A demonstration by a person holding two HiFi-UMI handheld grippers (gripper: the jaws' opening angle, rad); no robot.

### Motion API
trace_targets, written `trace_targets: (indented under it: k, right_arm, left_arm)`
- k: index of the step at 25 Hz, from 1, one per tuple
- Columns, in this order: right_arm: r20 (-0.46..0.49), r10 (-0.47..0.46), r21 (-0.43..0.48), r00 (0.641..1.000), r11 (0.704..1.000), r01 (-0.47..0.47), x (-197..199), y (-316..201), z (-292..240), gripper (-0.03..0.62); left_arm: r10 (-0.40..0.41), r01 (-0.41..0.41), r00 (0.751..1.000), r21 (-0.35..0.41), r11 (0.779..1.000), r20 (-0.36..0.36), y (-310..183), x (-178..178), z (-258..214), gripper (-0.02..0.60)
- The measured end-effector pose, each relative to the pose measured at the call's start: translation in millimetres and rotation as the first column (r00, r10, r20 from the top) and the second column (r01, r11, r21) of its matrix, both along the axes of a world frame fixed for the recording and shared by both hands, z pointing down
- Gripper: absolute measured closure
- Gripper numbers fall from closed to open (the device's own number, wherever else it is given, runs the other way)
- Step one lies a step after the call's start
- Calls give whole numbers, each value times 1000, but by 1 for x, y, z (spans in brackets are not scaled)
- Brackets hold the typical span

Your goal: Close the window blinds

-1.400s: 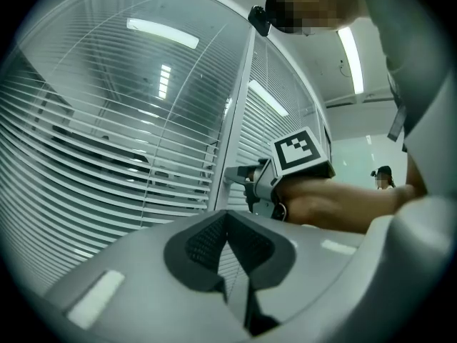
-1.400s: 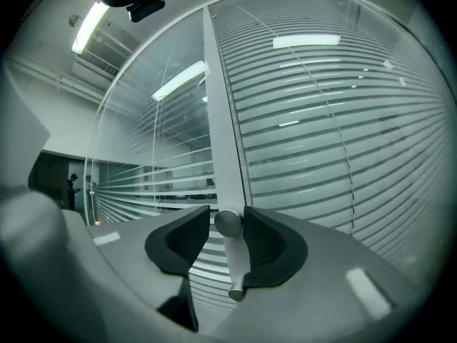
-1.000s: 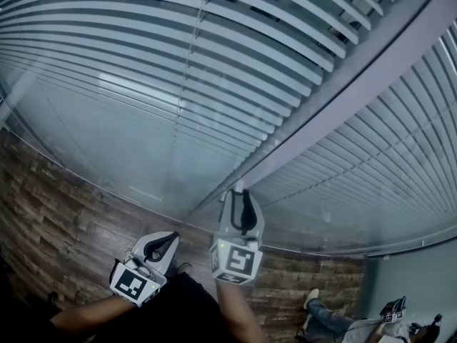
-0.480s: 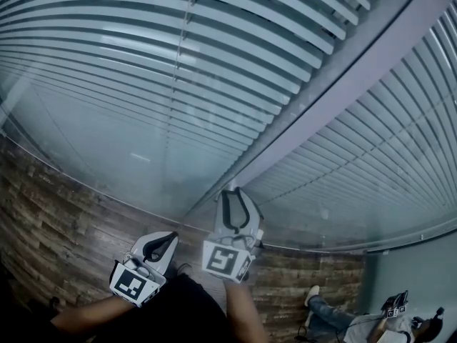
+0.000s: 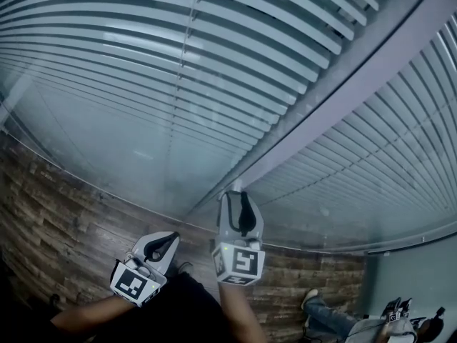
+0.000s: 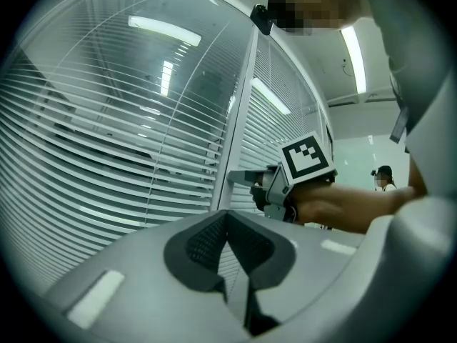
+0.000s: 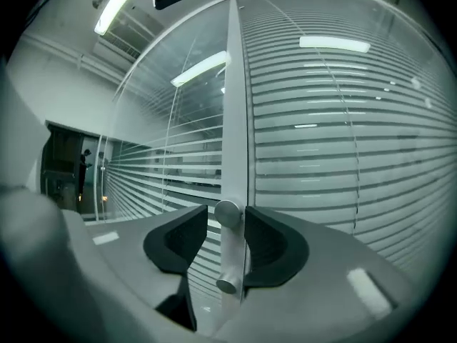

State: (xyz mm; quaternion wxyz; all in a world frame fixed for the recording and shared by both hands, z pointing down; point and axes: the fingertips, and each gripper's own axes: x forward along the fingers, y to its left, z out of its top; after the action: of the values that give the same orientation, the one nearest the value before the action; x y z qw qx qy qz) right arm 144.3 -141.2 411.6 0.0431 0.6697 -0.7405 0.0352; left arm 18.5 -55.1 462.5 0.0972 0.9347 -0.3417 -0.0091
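Note:
Slatted blinds hang behind glass on both sides of a pale mullion. My right gripper points at the foot of that mullion. In the right gripper view a small round knob on the mullion stands between the right gripper's pads, with a gap on its left side; a second knob sits below. These jaws have just been opening. My left gripper hangs lower left, away from the glass, jaws together and empty. The left gripper view shows the right gripper at the mullion.
A dark wooden floor runs below the glass wall. A person sits on the floor at the lower right. Ceiling lights reflect in the glass.
The right gripper tilted a little to the left, then came back upright at the same spot on the mullion. The left gripper has not moved.

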Motion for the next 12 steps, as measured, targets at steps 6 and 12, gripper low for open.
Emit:
trace_targets:
  k: [6,12]
  right_arm:
    - [162,54,7,985,998,-56,0,-3,3,436]
    - [155,77,13,985,997,-80,4,-4,0,462]
  left_arm:
    - [-6,6,1000,-6,1000,12,-2,0,0,583]
    - [3,-3,1000,4,1000,-1,-2,4,-2,583]
